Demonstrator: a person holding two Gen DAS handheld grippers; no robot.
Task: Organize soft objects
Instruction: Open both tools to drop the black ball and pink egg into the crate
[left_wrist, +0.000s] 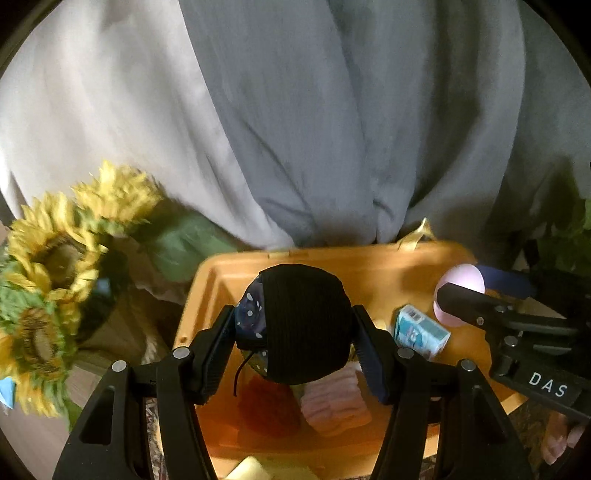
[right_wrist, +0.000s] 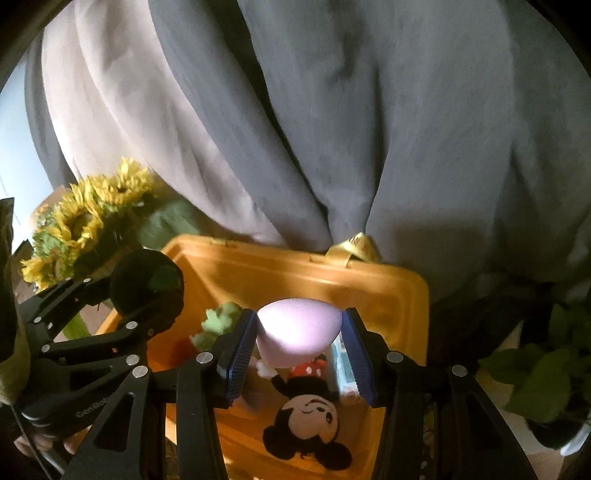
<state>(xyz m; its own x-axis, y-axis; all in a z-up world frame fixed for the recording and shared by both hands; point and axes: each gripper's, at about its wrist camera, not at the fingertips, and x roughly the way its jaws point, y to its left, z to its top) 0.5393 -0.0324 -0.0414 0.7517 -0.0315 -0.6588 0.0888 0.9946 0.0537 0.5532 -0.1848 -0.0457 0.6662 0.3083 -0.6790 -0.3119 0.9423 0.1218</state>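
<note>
My left gripper (left_wrist: 295, 334) is shut on a black ribbed fabric ball with a dotted blue patch (left_wrist: 301, 325), held above the orange plastic bin (left_wrist: 332, 260). My right gripper (right_wrist: 300, 334) is shut on a lilac egg-shaped sponge (right_wrist: 297, 330), also over the orange bin (right_wrist: 295, 273). Inside the bin lie a mouse plush toy (right_wrist: 308, 410), a pink ribbed cloth (left_wrist: 334, 402), a red soft item (left_wrist: 267, 410), a green fuzzy piece (right_wrist: 218, 321) and a teal tissue pack (left_wrist: 421, 332). In the left wrist view the right gripper (left_wrist: 448, 291) shows at right with the sponge (left_wrist: 460, 290).
Grey and pale curtains (left_wrist: 295, 110) hang behind the bin. Artificial sunflowers (left_wrist: 55, 258) stand to the left of it. Green leafy plants (right_wrist: 546, 376) sit at the right. A yellow ribbon (right_wrist: 354, 245) sticks up at the bin's far rim.
</note>
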